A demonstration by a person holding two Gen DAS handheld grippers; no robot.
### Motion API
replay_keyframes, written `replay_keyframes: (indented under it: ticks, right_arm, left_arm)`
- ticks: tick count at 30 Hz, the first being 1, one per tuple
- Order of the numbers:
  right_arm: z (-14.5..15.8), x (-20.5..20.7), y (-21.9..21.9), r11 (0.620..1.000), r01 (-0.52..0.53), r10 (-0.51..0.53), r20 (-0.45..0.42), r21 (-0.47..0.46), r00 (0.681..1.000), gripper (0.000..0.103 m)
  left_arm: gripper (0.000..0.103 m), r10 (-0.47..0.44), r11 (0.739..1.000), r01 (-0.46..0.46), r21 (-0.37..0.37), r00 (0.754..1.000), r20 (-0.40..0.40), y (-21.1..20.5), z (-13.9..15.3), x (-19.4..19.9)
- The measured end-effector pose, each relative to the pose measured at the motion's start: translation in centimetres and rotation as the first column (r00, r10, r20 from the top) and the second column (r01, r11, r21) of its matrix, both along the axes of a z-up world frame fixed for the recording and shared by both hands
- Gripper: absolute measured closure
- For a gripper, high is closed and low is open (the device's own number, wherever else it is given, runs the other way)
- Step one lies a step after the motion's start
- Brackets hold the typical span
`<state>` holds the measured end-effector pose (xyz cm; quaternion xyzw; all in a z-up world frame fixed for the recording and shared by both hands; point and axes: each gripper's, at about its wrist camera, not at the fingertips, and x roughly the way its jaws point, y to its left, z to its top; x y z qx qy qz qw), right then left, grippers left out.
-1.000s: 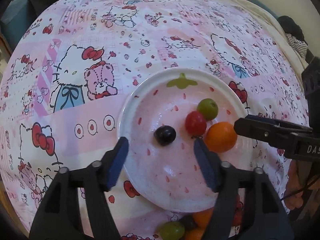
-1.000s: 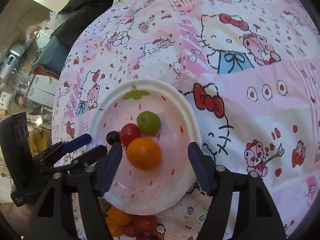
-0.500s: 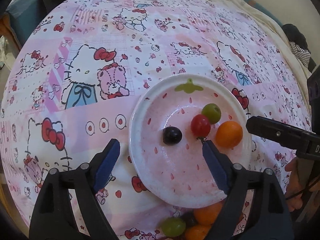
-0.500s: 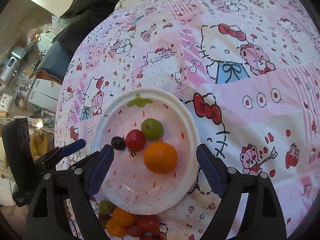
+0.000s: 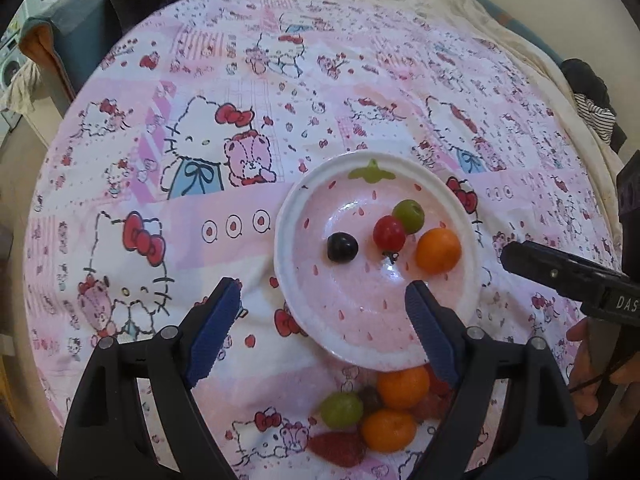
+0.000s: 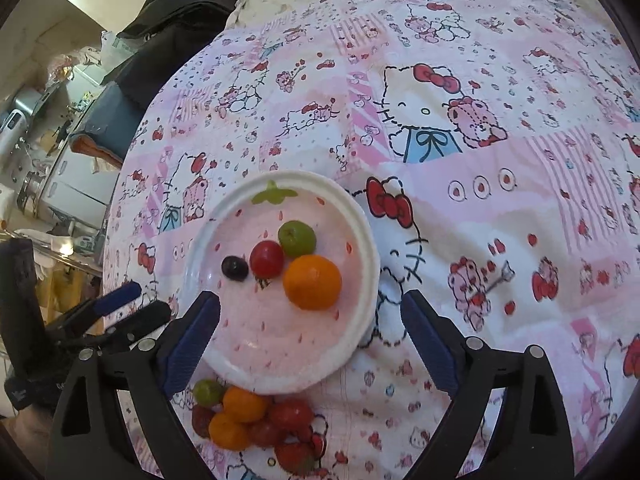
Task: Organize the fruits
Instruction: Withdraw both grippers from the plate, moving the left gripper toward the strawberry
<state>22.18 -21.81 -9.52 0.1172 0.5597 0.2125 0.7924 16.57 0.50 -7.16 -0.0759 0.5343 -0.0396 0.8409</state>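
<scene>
Cartoon tablecloth [image 5: 240, 248], possibly strawberry [image 5: 338, 449] front.

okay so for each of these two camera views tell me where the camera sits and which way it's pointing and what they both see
Left wrist: rides the left gripper, facing forward and down over the plate; its own blue-padded fingers are spread open, and the right gripper's fingers reach in from the right edge.
Right wrist: rides the right gripper, looking down at the plate from the opposite side; its fingers are open, and the left gripper shows at far left.
Shared: the plate with its orange, the loose fruit pile, and the cartoon-print cloth.
</scene>
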Motion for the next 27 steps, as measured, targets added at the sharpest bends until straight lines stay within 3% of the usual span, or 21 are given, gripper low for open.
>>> replay_keyframes:
  ticks: [6,13,18,23,27]
  right_arm:
    - [1.4,-2.5,-0.9,1.0,0.018,-0.018,0.009,0.006,1.0,0.009]
    - [1.2,-6.2,-2.4,0.999,0.05,-0.05,-0.032,-0.007,0.998,0.009]
    - [1.2,-8.9,-3.3,0.998,0.064,-0.064,-0.048,-0.006,0.997,0.009]
    - [0.8,-10.6,-3.7,0.998,0.058,-0.058,-0.061,-0.017,0.996,0.009]
    - [0.4,-10.9,-3.9,0.998,0.058,-0.06,-0.069,-0.023,0.996,0.009]
  left_arm:
    - [0.021,0.013,1.0,-0.013,0.005,1.0,-0.027,0.7,0.8,-2.3]
    - [0.021,0.013,1.0,-0.013,-0.001,0.989,-0.151,1.2,-1.2,-5.8]
    - [0.021,-0.121,0.989,0.139,0.052,0.956,-0.268,-0.7,-4.0,-8.3]
    - [0.021,-0.233,0.953,0.276,0.122,0.931,-0.28,-2.5,-5.6,-9.4]
    - [0.021,-0.327,0.906,0.384,0.179,0.903,-0.28,-4.0,-6.3,-9.3]
